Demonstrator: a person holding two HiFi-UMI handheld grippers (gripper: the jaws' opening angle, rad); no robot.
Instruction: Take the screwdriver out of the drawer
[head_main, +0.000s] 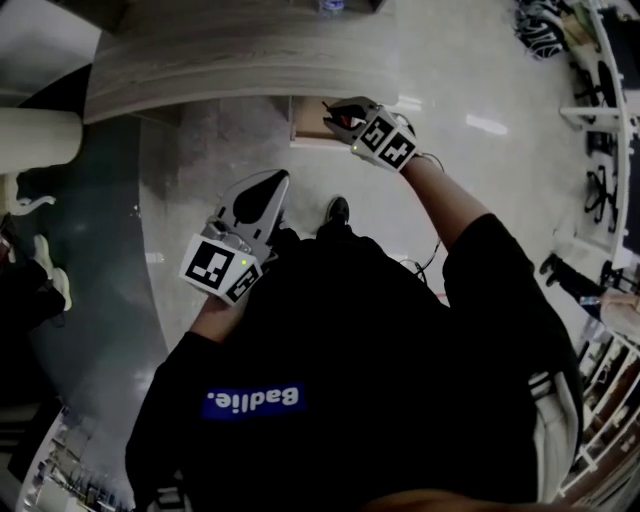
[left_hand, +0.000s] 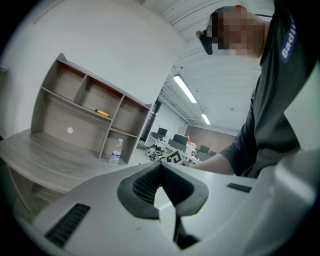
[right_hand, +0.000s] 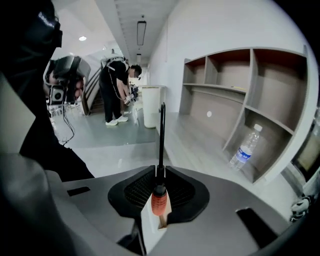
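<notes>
**Screwdriver pinched in right gripper, above the open drawer**

The curved wooden desk (head_main: 200, 50) filled the top of the head view, with pale floor beneath it. On the desk stood an open shelf unit (right_hand: 260, 100), and a water bottle (right_hand: 245, 147) stood in one of its lower compartments. Under the desk's near edge, what looked like the open drawer (head_main: 303, 128) jutted toward the person.

The right gripper (head_main: 335, 122) was held out at arm's length just beside that drawer, tilted downward. The left gripper (head_main: 272, 185) sat well apart from it, close to the person's body. Its jaws were pressed together with nothing between them.

The screwdriver (right_hand: 161, 150) was in the right gripper, whose pads were pinched onto it where the black shaft meets the orange handle. Its long axis ran along the gripper's own pointing line. The shaft projected forward past the jaw tips, and the handle lay back in the gap between the jaws.

Judging from the head view, the tool looked clear of the drawer, so the removal seemed nearly complete. The next move would turn on that forward-pointing shaft. The tip led the gripper, so it would be the first part to meet the desk edge or drawer front. The right hand alone carried the tool, and the left was too far off to help.
</notes>
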